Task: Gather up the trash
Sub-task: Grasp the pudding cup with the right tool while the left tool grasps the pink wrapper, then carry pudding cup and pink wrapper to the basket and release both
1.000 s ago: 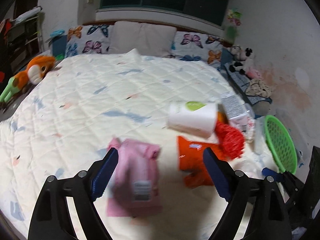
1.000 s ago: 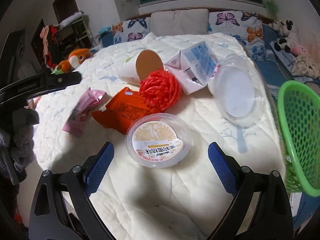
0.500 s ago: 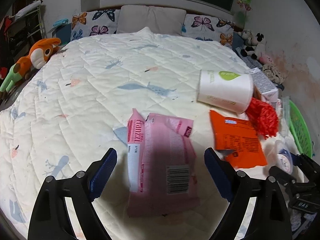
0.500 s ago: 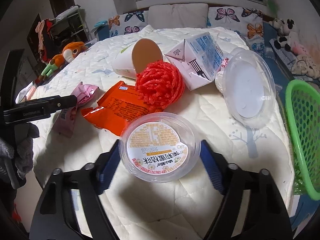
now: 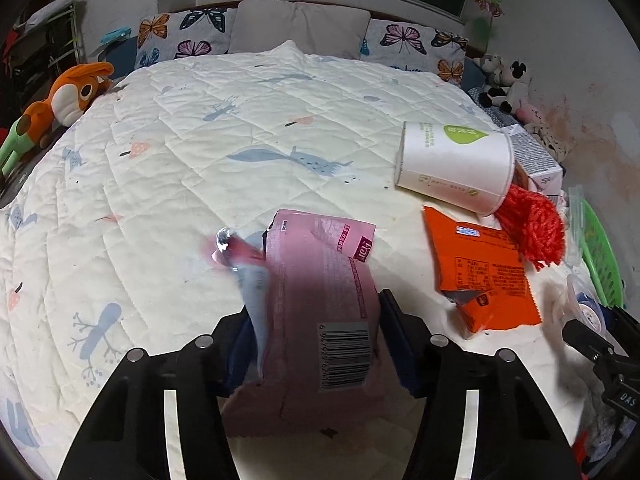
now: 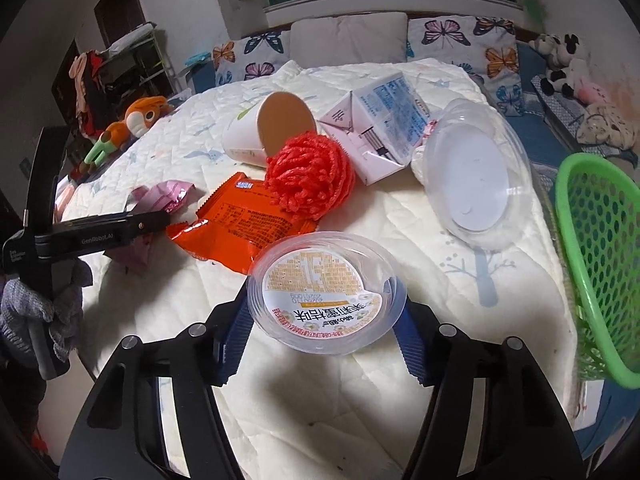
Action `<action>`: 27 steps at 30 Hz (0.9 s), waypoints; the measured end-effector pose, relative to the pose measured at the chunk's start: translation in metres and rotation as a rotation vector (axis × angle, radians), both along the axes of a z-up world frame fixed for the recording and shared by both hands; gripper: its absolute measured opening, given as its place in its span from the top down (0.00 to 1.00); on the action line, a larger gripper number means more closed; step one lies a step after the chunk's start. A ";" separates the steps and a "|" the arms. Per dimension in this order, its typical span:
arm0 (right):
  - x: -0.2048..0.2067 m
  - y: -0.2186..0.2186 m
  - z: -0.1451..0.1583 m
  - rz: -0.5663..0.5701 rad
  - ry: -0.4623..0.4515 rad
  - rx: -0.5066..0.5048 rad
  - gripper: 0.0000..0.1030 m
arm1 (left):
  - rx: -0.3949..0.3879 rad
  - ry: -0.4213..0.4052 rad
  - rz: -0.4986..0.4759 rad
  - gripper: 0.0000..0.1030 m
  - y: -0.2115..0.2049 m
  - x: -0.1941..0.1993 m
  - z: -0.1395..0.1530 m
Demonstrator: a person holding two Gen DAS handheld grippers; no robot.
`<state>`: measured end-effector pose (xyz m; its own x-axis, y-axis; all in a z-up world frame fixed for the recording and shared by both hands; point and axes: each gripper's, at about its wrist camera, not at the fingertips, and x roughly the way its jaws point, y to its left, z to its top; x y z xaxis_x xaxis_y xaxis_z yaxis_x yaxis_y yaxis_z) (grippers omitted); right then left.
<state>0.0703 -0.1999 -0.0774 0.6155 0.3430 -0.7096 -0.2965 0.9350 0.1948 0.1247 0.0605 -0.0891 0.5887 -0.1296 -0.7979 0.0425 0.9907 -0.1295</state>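
A: Two grippers, both loaded. The left gripper (image 5: 316, 332) was clamped on the pink wrapper (image 5: 320, 304), which stuck out ahead of its fingers, over the quilt (image 5: 180, 168).

B: And the right gripper (image 6: 322, 320)?

A: Its pads pressed both sides of the clear labelled cup (image 6: 322, 290). Just ahead of it lay the orange wrapper (image 6: 244, 224), with red yarn (image 6: 310, 178) touching its far edge; beyond those were a tipped paper cup (image 6: 266, 130) and a milk carton (image 6: 380, 130). The green basket (image 6: 600, 260) stood to its right.
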 end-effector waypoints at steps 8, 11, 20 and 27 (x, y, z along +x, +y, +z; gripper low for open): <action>-0.008 -0.021 0.014 -0.037 -0.032 0.030 0.38 | -0.036 -0.057 -0.005 0.53 -0.002 -0.014 0.026; -0.010 -0.033 0.019 -0.064 -0.047 0.036 0.38 | -0.048 -0.087 -0.029 0.53 -0.008 -0.019 0.040; -0.014 -0.086 0.027 -0.190 -0.074 0.045 0.38 | -0.098 -0.145 -0.164 0.53 -0.053 -0.022 0.076; -0.019 -0.135 0.022 -0.312 -0.071 0.033 0.38 | -0.144 -0.139 -0.288 0.53 -0.112 -0.009 0.088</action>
<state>0.0516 -0.3348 -0.0552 0.7421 0.1521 -0.6528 -0.0101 0.9763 0.2160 0.1157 -0.0517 -0.0011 0.6135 -0.4115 -0.6741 0.3444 0.9075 -0.2405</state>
